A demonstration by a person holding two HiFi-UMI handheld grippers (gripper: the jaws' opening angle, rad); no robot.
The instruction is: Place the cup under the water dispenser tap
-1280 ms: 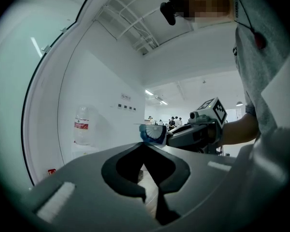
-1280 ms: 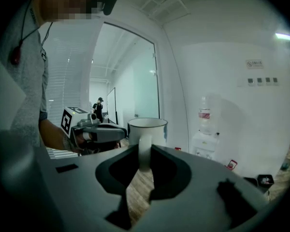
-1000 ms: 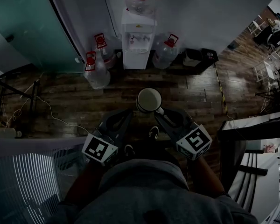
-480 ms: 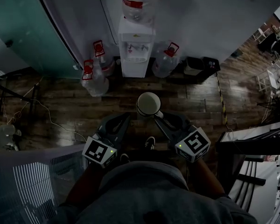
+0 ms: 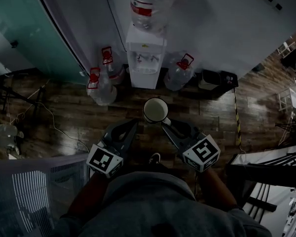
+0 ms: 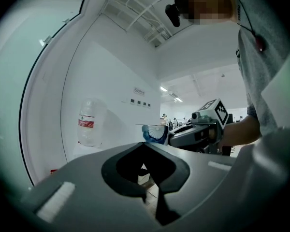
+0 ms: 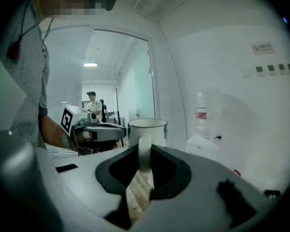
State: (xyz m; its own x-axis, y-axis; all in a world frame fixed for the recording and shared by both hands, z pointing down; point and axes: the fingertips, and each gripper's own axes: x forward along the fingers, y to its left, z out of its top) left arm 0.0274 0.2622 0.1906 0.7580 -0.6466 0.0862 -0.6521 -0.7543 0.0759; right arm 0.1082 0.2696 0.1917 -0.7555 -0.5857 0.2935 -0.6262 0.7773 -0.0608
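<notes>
A white cup [image 5: 156,110] hangs in front of me, upright, over the wooden floor. My right gripper [image 5: 164,123] is shut on its handle [image 7: 144,151]; the right gripper view shows the cup [image 7: 147,128] standing just past the jaws. Beside it my left gripper [image 5: 133,124] is empty, its jaws together. From the left gripper view the cup [image 6: 154,133] shows to the right of those jaws. Ahead against the white wall stands the white water dispenser [image 5: 145,63], a big clear bottle [image 5: 150,4] on top. The cup is still well short of its taps.
Spare water jugs [image 5: 101,85] [image 5: 180,73] stand on the floor either side of the dispenser. A black bin [image 5: 209,78] sits to its right. A glass wall [image 5: 34,33] runs along the left, a white grille [image 5: 29,191] lies lower left, and a cable [image 5: 54,125] trails across the floor.
I have walked towards the dispenser, which now sits closer and larger in the head view. Both grippers kept their pose, and the cup stays held.
</notes>
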